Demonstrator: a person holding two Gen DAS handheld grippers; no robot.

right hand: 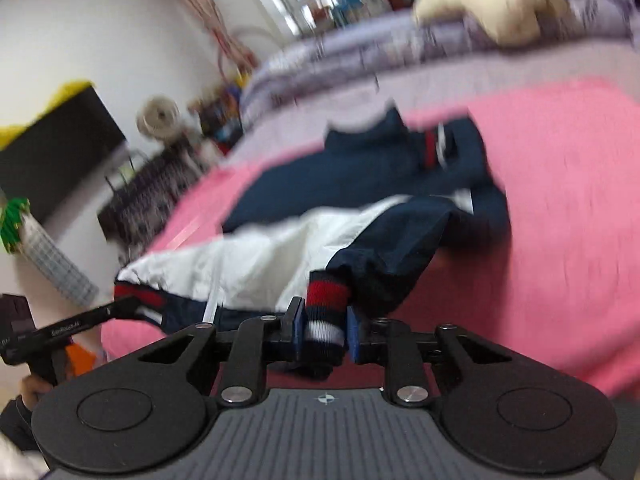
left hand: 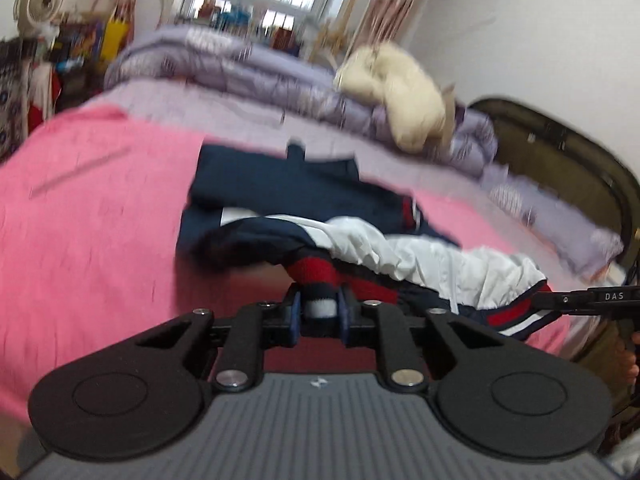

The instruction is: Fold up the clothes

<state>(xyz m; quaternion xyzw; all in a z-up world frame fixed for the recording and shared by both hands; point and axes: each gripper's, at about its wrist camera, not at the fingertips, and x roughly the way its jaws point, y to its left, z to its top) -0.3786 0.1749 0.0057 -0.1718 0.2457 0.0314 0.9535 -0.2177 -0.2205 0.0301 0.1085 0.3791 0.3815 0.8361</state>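
Navy, white and red windbreaker jacket [left hand: 320, 216] lies partly on the pink bedspread [left hand: 88, 216], its far half flat on the bed, its near half lifted. Left hand-held gripper [left hand: 319, 312]: jaws nearly closed, pinching a red, navy and white striped ribbed cuff [left hand: 316, 280] between the blue pads [left hand: 295, 312]. Right hand-held gripper [right hand: 323, 330]: jaws likewise drawn in tight on a striped ribbed band [right hand: 326, 308] of the same jacket. In each wrist view the other gripper shows at the frame edge, its tip at the striped hem [left hand: 516, 316] near the white panel [right hand: 240, 264]. Judgement: both grips sit on ribbed trim because it is thick and will not slip, and holding two points apart keeps the near edge stretched for carrying over the flat half. Pose: both grippers roughly level, low over the near bed edge, pointing toward the far folded lilac quilt [left hand: 240, 64]. Frames are motion-blurred; exact fold line cannot be told.
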